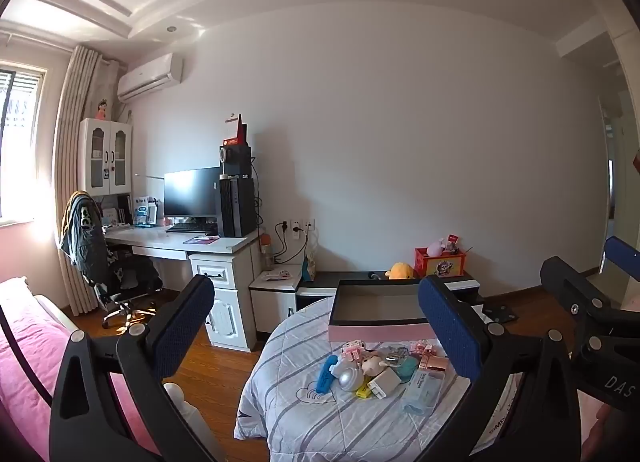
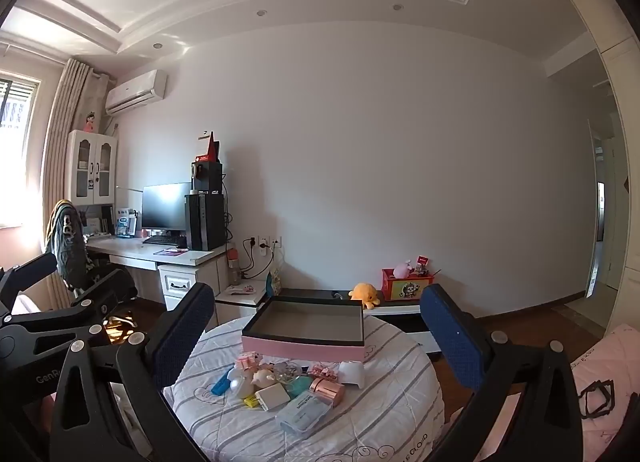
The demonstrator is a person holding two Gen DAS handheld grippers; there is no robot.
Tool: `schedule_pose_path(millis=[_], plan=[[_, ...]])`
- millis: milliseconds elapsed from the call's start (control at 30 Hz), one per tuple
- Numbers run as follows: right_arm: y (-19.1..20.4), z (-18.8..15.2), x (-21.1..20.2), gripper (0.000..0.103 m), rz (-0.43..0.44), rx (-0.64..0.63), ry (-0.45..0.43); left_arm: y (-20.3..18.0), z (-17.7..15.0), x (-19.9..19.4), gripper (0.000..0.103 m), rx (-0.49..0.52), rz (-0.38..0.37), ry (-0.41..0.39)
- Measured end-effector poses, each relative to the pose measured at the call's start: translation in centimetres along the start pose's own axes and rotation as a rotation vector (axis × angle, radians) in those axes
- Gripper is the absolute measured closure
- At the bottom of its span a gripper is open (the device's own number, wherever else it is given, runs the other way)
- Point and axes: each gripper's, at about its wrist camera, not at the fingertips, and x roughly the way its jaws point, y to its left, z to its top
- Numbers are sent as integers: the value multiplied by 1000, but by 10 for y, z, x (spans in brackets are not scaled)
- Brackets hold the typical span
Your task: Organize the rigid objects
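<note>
A heap of small rigid items (image 1: 376, 372) (image 2: 280, 382) lies on a round surface under a striped quilt (image 1: 304, 422) (image 2: 380, 414). Among them are a blue handle-shaped piece (image 1: 325, 374), a white charger block (image 2: 272, 396), a rose-gold case (image 2: 328, 390) and a pale blue flat pack (image 2: 304, 414). Behind the heap stands an open pink box with a dark rim (image 1: 376, 312) (image 2: 308, 328), nothing inside. My left gripper (image 1: 316, 326) and right gripper (image 2: 318, 334) hover in front of the heap, both open wide with nothing between the fingers. The two grippers stand side by side.
A pink bed (image 1: 24, 358) lies at the left. A desk (image 1: 180, 242) with monitor, computer tower and chair (image 1: 100, 262) stands at the back left. A low cabinet (image 2: 400, 308) along the wall carries an orange plush toy (image 2: 364, 294) and a red box (image 2: 406, 288). Wooden floor surrounds the quilted surface.
</note>
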Motion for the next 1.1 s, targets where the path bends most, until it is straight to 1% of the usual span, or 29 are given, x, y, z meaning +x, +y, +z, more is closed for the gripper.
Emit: schedule_pose_path(millis=[167,267,433,833,1100], plan=[[-1,1,-5,0,-9,-1,-12,0,0,0,0,12,2,-6],[4,-2,0,0,4,-21,0,0,0,0,0,13,1,-7],[0,-6,0,0,11,-10,10,-1,0,0,0,9,11,-6],[7,1,-5,0,19,-20,15,1,2,-2,0,6,9,-3],[8,0,-4,0,20,-19,17,1,1,0,0,5,7,-2]])
